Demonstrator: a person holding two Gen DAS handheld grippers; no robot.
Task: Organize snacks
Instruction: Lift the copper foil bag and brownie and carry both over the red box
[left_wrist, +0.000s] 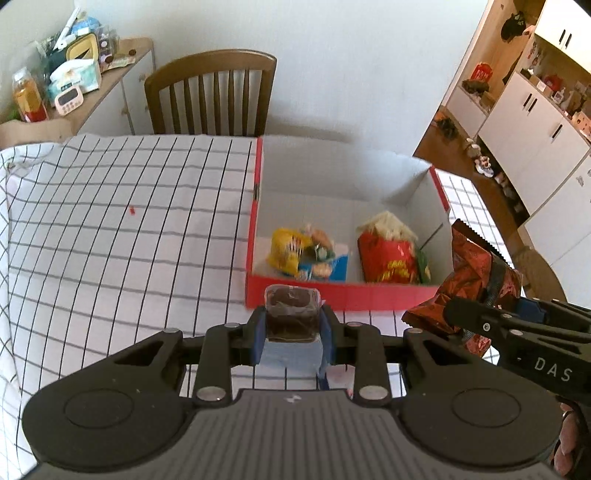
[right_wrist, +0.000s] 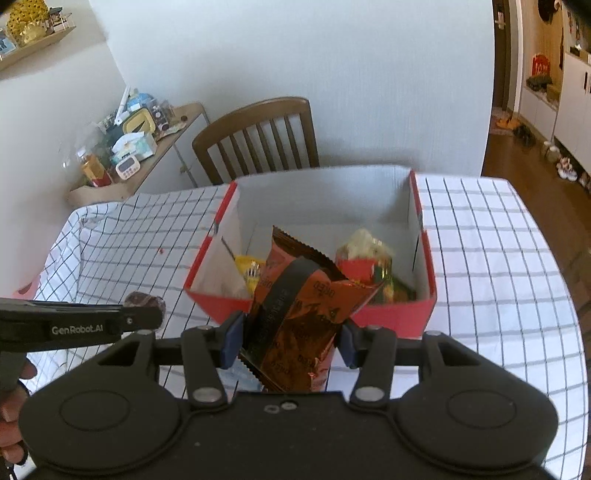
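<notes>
Left gripper: black plastic body w/ ribbed grey top, blue finger pads, silver pivot screws. Right gripper: same build; its side reads "DAS", the left's "GenRobot.AI".

Both views are bright with soft, even daylight, and the white wall is washed pale. The chair casts a faint shadow rightward on that wall. The box is lit inside, its right inner wall shaded. Fisheye bending curves the checked tablecloth lines and darkens the corners. Detail is slightly soft throughout.
</notes>
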